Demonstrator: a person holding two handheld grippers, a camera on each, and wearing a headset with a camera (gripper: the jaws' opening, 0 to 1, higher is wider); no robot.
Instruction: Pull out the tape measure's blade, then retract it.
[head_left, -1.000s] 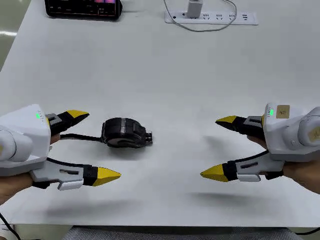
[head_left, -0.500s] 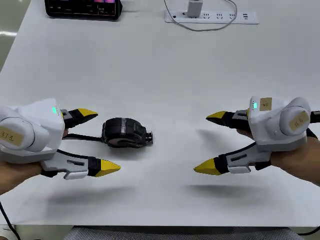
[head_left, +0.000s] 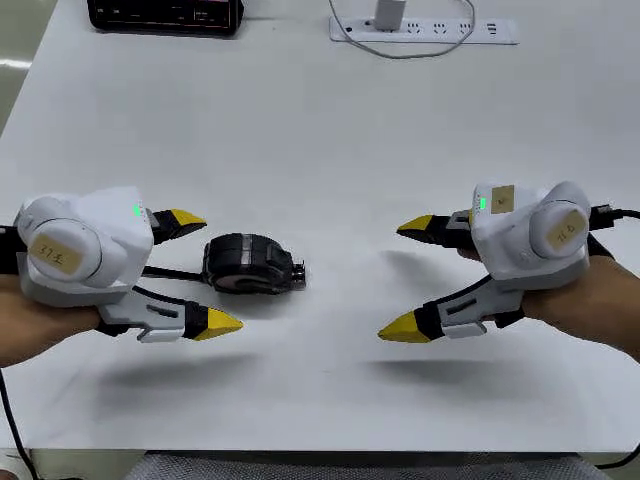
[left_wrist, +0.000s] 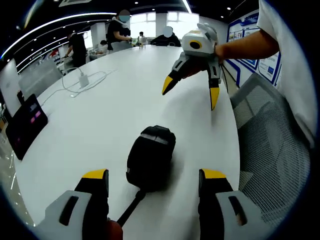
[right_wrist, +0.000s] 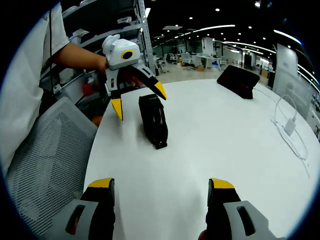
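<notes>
1. Your left gripper (head_left: 213, 270) sits nearest the table's front edge on the left. Its yellow-tipped jaws are spread wide and grip nothing.
2. Your right gripper (head_left: 402, 279) is level with it on the right, well apart from it. Its jaws are just as wide open and empty, with the tips pointing back toward the left one.
3. The tape measure (head_left: 250, 264), a black case, lies flat on the white table (head_left: 320, 130). Its rear end is between your left gripper's tips and touches neither. In the left gripper view it sits just ahead of the jaws, centred in the gap.
4. A black strap (head_left: 170, 272) runs from the case back between the left jaws toward your hand.
5. The blade's end hook (head_left: 297, 272) sits at the case mouth, facing your right gripper.
6. Across the table at the far edge lie a white power strip (head_left: 425, 32) with a looped cable, and a dark screen (head_left: 165, 12) to its left.
</notes>
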